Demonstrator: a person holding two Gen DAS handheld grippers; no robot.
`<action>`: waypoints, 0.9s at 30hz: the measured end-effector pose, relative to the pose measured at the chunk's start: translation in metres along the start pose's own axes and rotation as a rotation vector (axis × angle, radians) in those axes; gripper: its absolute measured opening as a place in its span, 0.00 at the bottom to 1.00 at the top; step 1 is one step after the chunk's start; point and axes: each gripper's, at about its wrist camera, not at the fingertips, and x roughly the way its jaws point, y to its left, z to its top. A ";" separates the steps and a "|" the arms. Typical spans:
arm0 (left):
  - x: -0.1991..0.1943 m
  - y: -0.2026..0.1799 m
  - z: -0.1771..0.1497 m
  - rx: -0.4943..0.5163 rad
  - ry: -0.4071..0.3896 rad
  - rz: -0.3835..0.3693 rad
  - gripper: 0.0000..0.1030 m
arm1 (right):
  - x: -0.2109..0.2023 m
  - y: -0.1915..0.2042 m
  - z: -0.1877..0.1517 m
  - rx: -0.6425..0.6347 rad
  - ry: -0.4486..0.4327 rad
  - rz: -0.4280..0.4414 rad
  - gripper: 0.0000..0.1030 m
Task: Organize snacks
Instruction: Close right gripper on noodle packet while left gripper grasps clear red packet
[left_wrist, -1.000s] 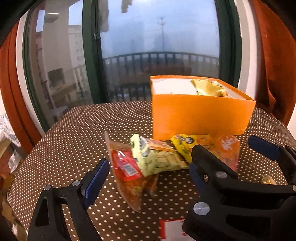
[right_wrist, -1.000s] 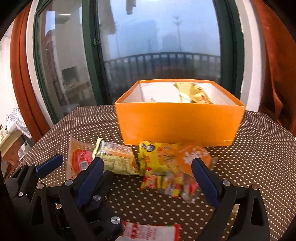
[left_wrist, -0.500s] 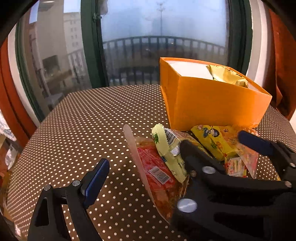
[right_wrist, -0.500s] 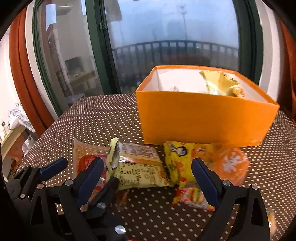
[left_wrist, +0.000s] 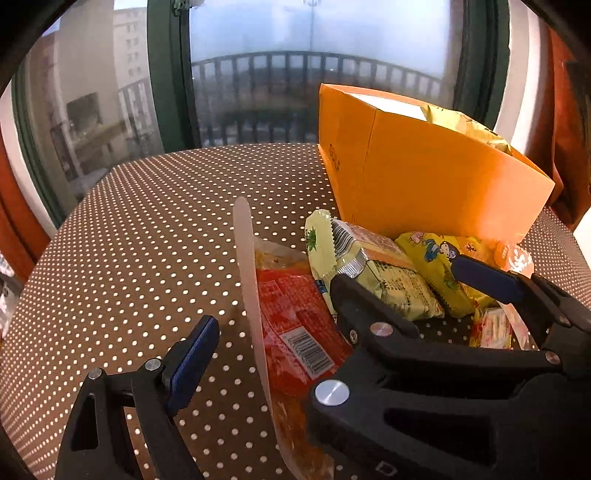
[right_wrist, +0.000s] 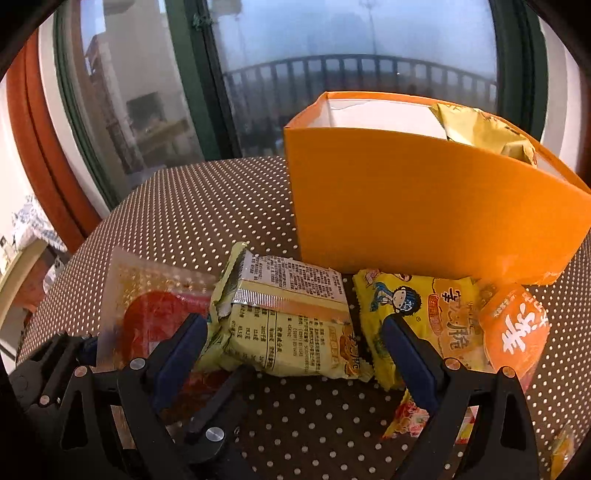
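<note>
Pale-green foil snack packet with small printed text lies on the table between my right fingers, which are spread wide on either side of it and close on nothing. Its left end rests over a clear plastic pouch with a red label and barcode; that pouch's near-left edge curls upright off the table. My left fingers are also wide apart, straddling that raised edge, one blue pad to its left with a gap between; the right finger is hidden behind my other tool, so I cannot tell whether it touches.

Just right of the green packet lies a yellow packet with a cartoon child, and beyond it, further right, an orange packet with white characters. A small wrapper in red and yellow lies nearer, under my right finger.

Behind them all, at the far right, stands an open orange cardboard box, the packets lying at the foot of its near wall. A crumpled yellow bag pokes above its rim.

Everything rests on a brown table with white polka dots. Beyond it are a dark-framed window and a balcony railing.
</note>
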 end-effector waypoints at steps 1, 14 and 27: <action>0.001 0.001 -0.001 0.000 -0.001 -0.005 0.87 | 0.000 0.001 0.000 0.001 -0.004 -0.005 0.94; 0.004 0.000 -0.001 0.024 0.023 -0.162 0.48 | -0.001 0.000 -0.008 0.026 0.046 0.046 0.64; -0.045 -0.011 -0.050 0.026 0.001 -0.142 0.43 | -0.026 0.003 -0.029 0.011 0.038 0.054 0.49</action>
